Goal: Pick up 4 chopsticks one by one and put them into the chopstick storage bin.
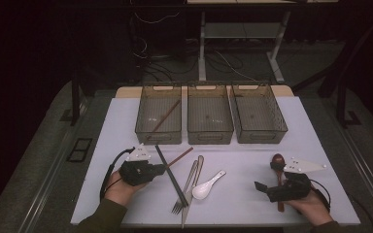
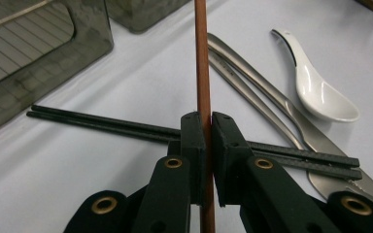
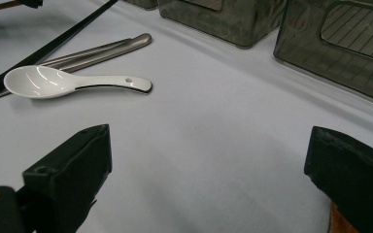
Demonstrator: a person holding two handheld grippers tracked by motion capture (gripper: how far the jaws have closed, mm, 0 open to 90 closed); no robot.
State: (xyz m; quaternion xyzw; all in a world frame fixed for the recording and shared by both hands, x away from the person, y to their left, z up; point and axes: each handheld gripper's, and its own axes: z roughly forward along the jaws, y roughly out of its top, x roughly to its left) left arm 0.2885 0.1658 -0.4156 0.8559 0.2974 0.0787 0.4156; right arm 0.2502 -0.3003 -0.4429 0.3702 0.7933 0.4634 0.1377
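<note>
My left gripper (image 1: 162,168) (image 2: 207,127) is shut on a brown chopstick (image 1: 180,157) (image 2: 203,58) that points toward the bins. Under it a pair of black chopsticks (image 1: 165,169) (image 2: 126,127) lies on the white table. To their right lie a metal fork (image 1: 184,189), a metal knife (image 1: 194,179) (image 2: 267,102) and a white ceramic spoon (image 1: 205,186) (image 2: 320,92) (image 3: 53,81). My right gripper (image 1: 262,188) (image 3: 208,160) stands open near the front right, beside a brown wooden spoon (image 1: 278,162). Another brown chopstick (image 1: 165,116) lies in the left bin (image 1: 158,132).
Three dark wire-mesh bins stand in a row at the back of the table: left, middle (image 1: 210,132) and right (image 1: 260,133). The table's front edge (image 1: 213,224) runs just behind my hands. Table legs and cables lie on the floor beyond.
</note>
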